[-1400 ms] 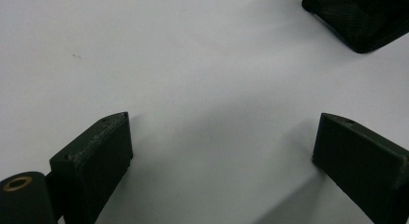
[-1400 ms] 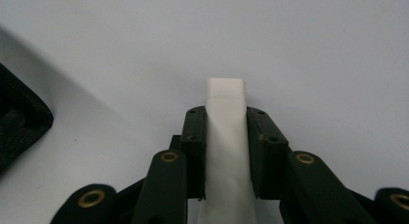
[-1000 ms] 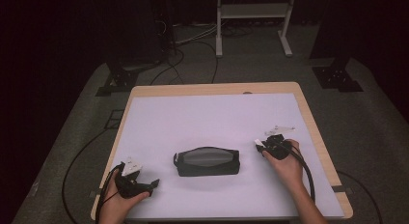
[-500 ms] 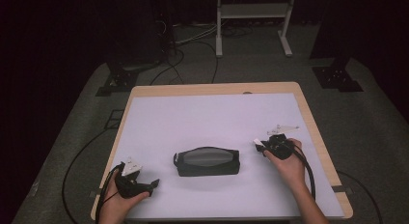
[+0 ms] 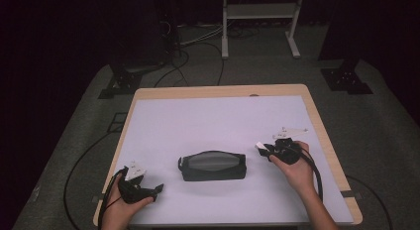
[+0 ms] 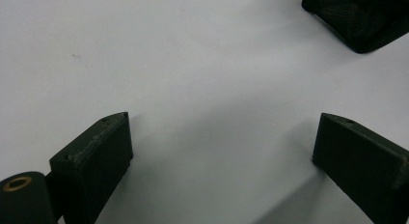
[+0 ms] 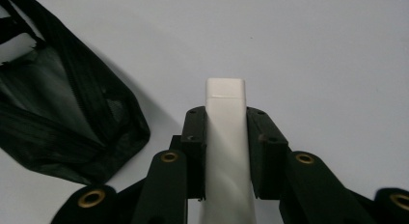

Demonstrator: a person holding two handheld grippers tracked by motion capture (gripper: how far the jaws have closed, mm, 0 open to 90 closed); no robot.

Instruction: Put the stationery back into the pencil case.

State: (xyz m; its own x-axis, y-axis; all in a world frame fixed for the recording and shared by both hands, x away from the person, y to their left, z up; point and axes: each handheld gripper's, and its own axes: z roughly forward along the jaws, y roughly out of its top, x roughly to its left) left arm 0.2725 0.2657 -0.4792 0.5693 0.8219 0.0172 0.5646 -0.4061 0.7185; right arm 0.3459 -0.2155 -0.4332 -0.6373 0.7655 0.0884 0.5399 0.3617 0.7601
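White block [image 7: 225,137] clamped between right gripper [image 7: 225,119] jaws; left gripper [image 6: 219,151] jaws wide, empty.

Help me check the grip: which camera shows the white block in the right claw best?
The right gripper view: the white block sits clamped between both jaws of the right claw, close and sharp. The high view shows it as a small white tip poking toward the black pouch.
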